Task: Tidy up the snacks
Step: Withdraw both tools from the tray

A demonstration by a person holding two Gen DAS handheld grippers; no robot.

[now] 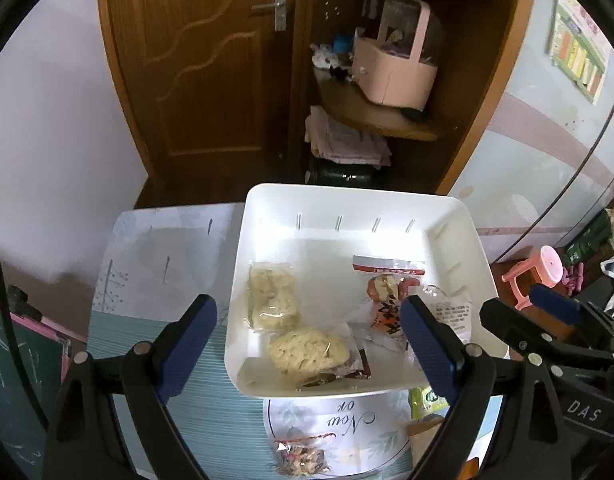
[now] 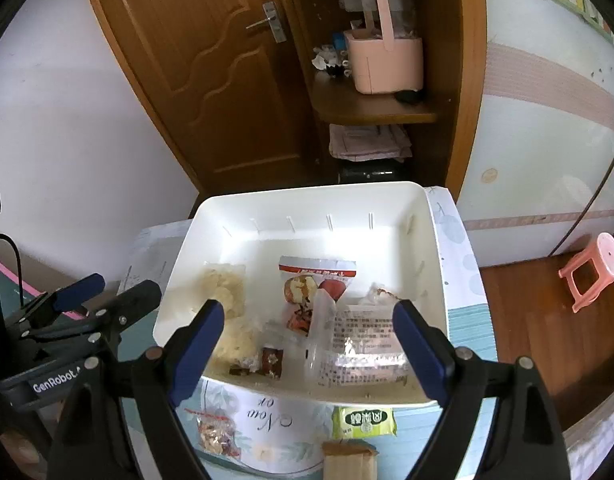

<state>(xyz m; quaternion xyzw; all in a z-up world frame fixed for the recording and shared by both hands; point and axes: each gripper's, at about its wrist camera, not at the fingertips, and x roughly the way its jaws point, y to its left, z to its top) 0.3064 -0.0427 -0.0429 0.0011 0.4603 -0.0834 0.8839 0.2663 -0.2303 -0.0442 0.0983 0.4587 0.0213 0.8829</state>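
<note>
A white bin (image 1: 263,216) (image 2: 435,248) stands on the table and holds several snack packets: two pale noodle cakes (image 1: 271,298) (image 1: 307,350) (image 2: 227,292), a red-topped packet (image 1: 389,292) (image 2: 311,284), a clear printed packet (image 2: 359,344) and a small brown one (image 2: 271,361). On the table in front of the bin lie a nut mix bag (image 1: 301,456) (image 2: 213,434), a green packet (image 2: 365,422) (image 1: 427,400) and a tan packet (image 2: 349,460). My left gripper (image 1: 307,344) and right gripper (image 2: 307,348) are both open and empty, above the bin's near edge.
A wooden door (image 1: 211,60) and an open cupboard with a pink basket (image 2: 383,60) stand behind the table. A pink stool (image 2: 591,272) is on the floor to the right. A chalkboard (image 1: 15,360) is at the left.
</note>
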